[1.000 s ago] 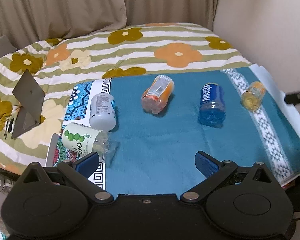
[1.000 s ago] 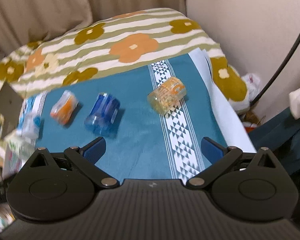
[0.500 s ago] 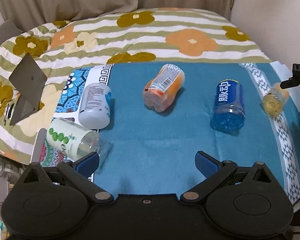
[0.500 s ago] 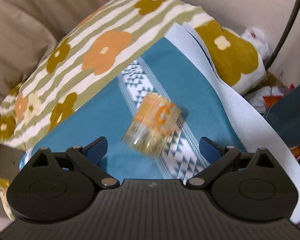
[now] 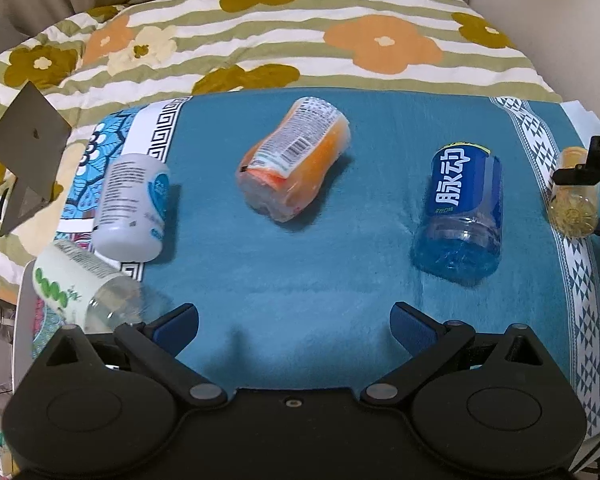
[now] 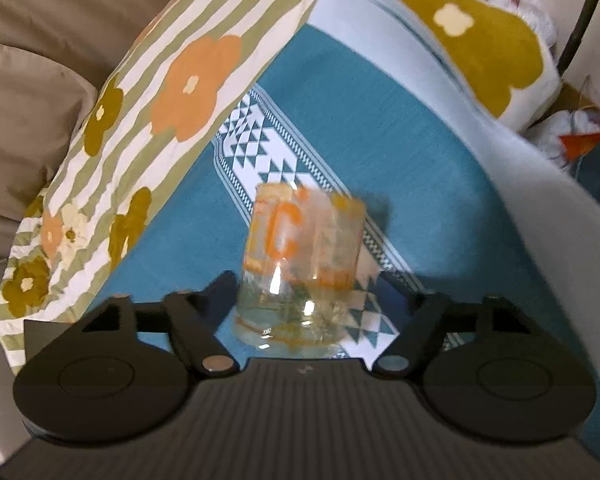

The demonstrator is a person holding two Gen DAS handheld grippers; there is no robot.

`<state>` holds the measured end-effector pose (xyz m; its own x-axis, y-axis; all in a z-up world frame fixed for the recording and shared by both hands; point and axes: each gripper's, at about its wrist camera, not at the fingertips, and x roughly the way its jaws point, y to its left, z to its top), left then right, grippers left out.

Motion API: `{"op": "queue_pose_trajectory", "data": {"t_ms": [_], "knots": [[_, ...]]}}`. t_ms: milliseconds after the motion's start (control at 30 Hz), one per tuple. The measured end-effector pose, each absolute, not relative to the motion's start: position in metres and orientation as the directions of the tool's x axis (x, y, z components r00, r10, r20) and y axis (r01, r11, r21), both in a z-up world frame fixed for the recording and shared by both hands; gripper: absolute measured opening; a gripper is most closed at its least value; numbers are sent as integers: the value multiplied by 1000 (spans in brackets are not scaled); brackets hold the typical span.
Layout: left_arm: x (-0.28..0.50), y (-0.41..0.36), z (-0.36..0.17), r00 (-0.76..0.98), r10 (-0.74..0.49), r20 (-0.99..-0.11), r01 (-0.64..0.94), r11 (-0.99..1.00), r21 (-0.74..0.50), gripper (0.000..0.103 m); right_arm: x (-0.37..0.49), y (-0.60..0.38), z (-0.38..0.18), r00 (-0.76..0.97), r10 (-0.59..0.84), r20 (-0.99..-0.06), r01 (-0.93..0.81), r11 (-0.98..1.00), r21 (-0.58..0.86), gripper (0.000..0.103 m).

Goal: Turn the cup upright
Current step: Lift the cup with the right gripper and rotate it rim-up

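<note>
Left wrist view shows us a teal cloth (image 5: pixel 300 264) spread over a bed with a striped, flowered quilt (image 5: pixel 300 32), a beige curtain behind it and a pale wall to the right. On the cloth we see four cut bottle-cups lying on their sides: a green-dotted one (image 5: pixel 80 288), a white one (image 5: pixel 134 208), an orange one (image 5: pixel 296 164) and a blue one (image 5: pixel 460 216). The left gripper (image 5: pixel 294 320) hangs over the near edge with its jaws spread wide, nothing between them.

At the far right we find the task's cup (image 5: pixel 574 200), a clear yellowish piece with orange print, lying on its side on the white patterned border (image 5: pixel 576 264). In the right wrist view this cup (image 6: pixel 300 264) fills the centre, its sealed base facing us and its length running away from the camera, an orange "C" on its wall. It lies between the fingers of the right gripper (image 6: pixel 304 300). The jaws stand apart on either side of it; blur keeps us from telling whether either pad touches it.
</note>
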<state>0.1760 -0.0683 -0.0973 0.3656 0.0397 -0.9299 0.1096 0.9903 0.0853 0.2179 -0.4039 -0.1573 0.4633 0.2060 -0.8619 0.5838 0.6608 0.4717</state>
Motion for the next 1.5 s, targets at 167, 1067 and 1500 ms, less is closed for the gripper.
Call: {"op": "queue_pose_trajectory", "data": {"t_ms": [167,1067,1500], "knots": [[181,-74,-100,359,43,-932,113,990,89,103,219,-403,-157,469,213,-857,572,666,478,75],[106,5,-62,453,2,-892,51,998,28,103,140,-274,-76,472,249,-845,248,883,399,74],[74,38,-82,424,-10,-905,58,998,16,103,98,-189,-127,366,206,-908,119,957,265,74]]}}
